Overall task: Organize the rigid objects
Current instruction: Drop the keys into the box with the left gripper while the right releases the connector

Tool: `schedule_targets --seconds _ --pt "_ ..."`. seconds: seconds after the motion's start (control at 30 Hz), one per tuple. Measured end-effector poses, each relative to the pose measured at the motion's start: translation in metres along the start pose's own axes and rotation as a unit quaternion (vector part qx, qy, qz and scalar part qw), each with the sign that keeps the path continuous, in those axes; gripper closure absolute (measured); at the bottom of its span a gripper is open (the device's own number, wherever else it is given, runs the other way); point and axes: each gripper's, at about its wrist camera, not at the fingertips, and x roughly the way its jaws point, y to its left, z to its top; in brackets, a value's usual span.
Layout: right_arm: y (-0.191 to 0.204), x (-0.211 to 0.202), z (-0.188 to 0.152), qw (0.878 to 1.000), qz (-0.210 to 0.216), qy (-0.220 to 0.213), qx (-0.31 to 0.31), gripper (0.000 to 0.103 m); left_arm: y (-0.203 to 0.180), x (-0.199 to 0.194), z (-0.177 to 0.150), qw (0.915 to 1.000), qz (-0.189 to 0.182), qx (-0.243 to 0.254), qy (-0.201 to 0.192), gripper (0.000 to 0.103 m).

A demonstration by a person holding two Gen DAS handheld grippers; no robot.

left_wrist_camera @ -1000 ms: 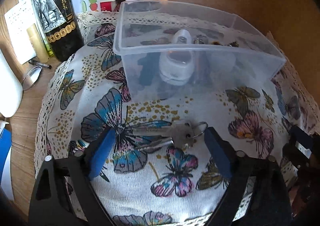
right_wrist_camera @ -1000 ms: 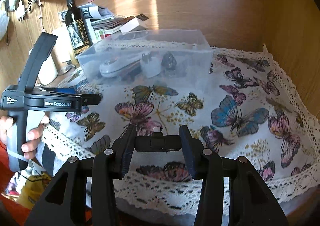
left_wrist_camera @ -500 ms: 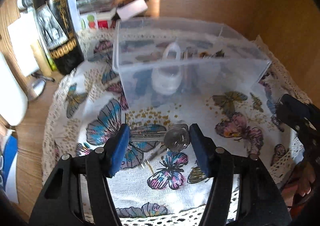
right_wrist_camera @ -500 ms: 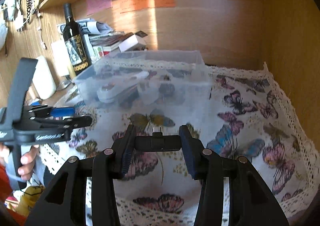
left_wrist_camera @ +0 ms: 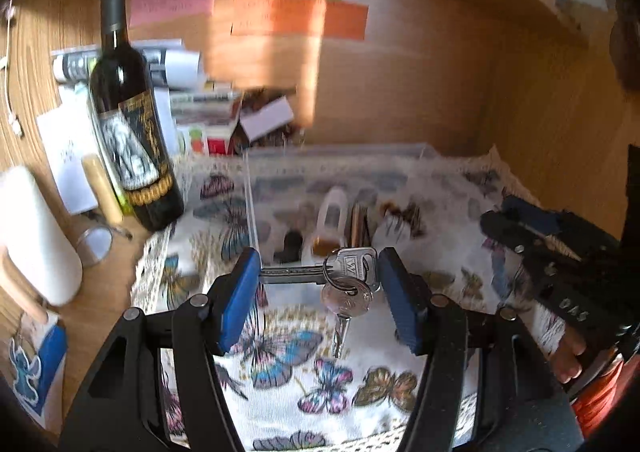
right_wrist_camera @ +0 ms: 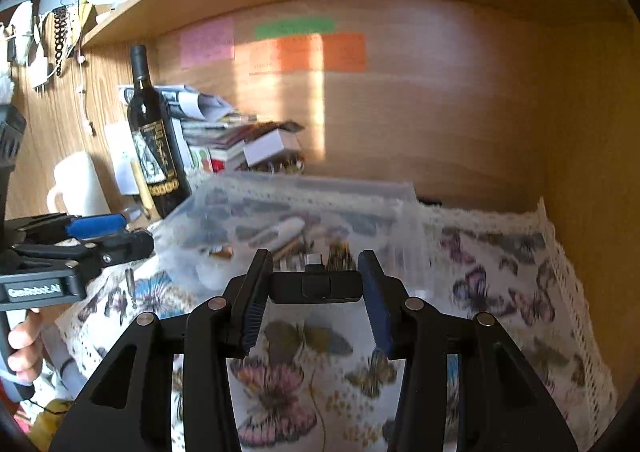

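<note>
our left gripper [left_wrist_camera: 318, 280] pinches a bunch of keys [left_wrist_camera: 344, 276] end to end, one key dangling from the ring above the butterfly tablecloth [left_wrist_camera: 288, 356]. our right gripper [right_wrist_camera: 314, 286] clamps a small black usb-c dongle [right_wrist_camera: 316, 286] crosswise. just beyond both stands the clear plastic bin [right_wrist_camera: 352, 196] holding a white clip and other small items, a wine bottle [left_wrist_camera: 128, 120] left of it.

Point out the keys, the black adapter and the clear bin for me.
keys [left_wrist_camera: 352, 266]: left wrist view, on the square key head.
black adapter [right_wrist_camera: 316, 286]: right wrist view, on its front face.
clear bin [right_wrist_camera: 320, 188]: right wrist view, on the far rim.
</note>
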Motion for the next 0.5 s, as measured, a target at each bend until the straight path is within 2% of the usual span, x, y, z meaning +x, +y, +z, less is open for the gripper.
schedule_targets --seconds 0.1,0.27,0.5 --pt "0.002 0.005 0.012 1.000 -0.002 -0.008 -0.009 0.062 0.000 -0.001 0.015 0.9999 0.001 -0.001 -0.015 0.042" --pt "-0.001 0.018 0.026 1.000 -0.012 -0.015 -0.013 0.062 0.000 0.010 0.036 0.9998 -0.007 -0.010 -0.017 0.042" --pt "-0.018 0.048 0.027 1.000 -0.013 0.017 0.011 0.062 -0.008 0.045 0.043 0.9999 -0.012 -0.007 0.007 0.042"
